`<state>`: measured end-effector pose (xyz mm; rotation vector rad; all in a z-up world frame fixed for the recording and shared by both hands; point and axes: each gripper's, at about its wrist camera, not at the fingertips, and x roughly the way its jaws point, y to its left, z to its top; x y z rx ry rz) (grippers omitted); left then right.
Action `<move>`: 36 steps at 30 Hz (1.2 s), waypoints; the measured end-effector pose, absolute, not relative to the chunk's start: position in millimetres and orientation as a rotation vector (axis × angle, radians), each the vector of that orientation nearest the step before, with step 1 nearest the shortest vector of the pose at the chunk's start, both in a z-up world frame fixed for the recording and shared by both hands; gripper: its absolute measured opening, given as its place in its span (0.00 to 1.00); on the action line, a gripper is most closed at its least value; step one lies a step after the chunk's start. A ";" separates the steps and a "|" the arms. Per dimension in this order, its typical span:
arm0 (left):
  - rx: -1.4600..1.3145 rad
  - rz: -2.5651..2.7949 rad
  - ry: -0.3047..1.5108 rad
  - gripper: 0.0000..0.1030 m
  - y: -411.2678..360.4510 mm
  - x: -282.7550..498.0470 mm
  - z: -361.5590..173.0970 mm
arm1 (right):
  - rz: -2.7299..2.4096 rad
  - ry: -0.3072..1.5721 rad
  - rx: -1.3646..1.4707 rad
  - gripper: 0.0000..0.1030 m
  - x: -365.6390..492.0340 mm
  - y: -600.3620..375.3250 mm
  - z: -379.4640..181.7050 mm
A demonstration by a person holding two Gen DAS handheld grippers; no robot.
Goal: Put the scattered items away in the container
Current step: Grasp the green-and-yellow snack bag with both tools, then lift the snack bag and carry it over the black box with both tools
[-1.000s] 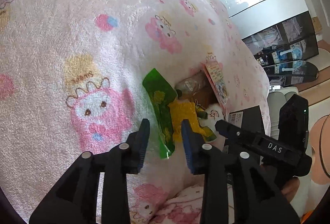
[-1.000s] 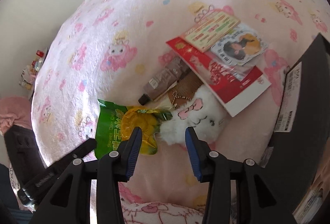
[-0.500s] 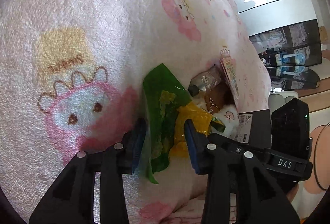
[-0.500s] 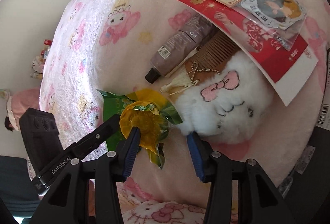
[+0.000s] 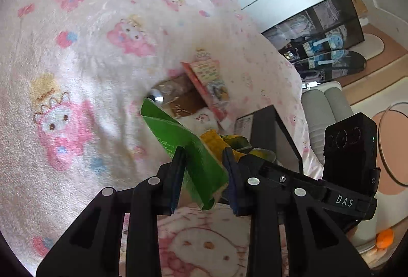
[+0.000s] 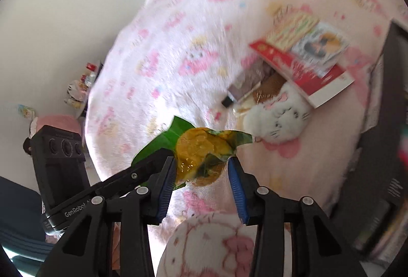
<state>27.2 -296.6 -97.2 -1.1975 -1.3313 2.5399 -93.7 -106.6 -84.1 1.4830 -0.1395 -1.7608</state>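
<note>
We see the green snack packet (image 5: 186, 147) lifted off the pink bed blanket (image 5: 84, 47), caught between both grippers. The left gripper (image 5: 204, 162) is closing on its green end; the right gripper (image 6: 202, 170) is closing around its yellow end, though whether the right-hand pad touches is unclear. Beyond the packet lie a white plush (image 6: 280, 118), a tube (image 6: 242, 88), blurred, and a red booklet (image 6: 306, 73). The black container (image 5: 265, 129) beside the plush is mostly cut off.

Snack bag (image 6: 201, 152) betw. both tongs, above blanket (image 6: 178, 47); plush (image 6: 278, 121) right, booklet (image 6: 306, 73) behind.
</note>
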 end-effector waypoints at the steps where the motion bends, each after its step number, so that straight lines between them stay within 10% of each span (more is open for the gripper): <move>1: -1.181 2.547 -1.292 0.27 -286.1 25.7 -85.3 | -1.778 -0.154 1.454 0.36 -94.3 -102.1 -75.1; 17: -1.215 2.361 -0.787 0.28 -49.7 -75.3 -18.7 | -2.126 -0.338 1.342 0.36 -96.4 136.4 -14.6; 36: -1.466 2.295 -0.670 0.27 36.2 -138.7 -97.4 | -2.284 -0.471 1.422 0.32 -150.0 248.3 -82.2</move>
